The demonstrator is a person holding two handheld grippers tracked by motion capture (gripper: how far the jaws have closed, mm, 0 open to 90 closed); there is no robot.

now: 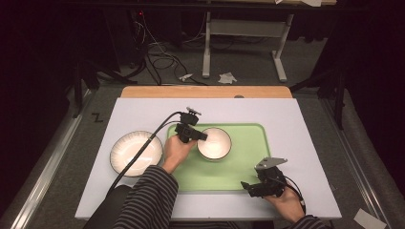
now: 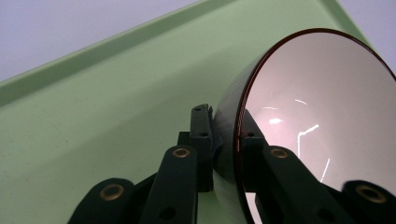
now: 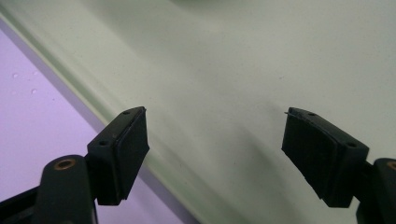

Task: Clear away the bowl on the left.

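A small white bowl [image 1: 215, 143] with a dark rim sits on the green tray [image 1: 248, 162]. My left gripper [image 1: 197, 136] is shut on the bowl's left rim. In the left gripper view one jaw is outside the bowl [image 2: 327, 112] and one inside, pinching the wall over the tray [image 2: 93, 116]. My right gripper [image 1: 246, 186] rests at the tray's near right corner, jaws wide apart. In the right gripper view my right gripper [image 3: 215, 144] stands open over the tray's edge [image 3: 154, 154] with nothing between the pads.
A larger white ribbed bowl [image 1: 136, 152] sits on the white table top [image 1: 305, 124] left of the tray. A wooden strip [image 1: 205, 91] runs along the table's far edge. Beyond it are table legs and cables on the floor.
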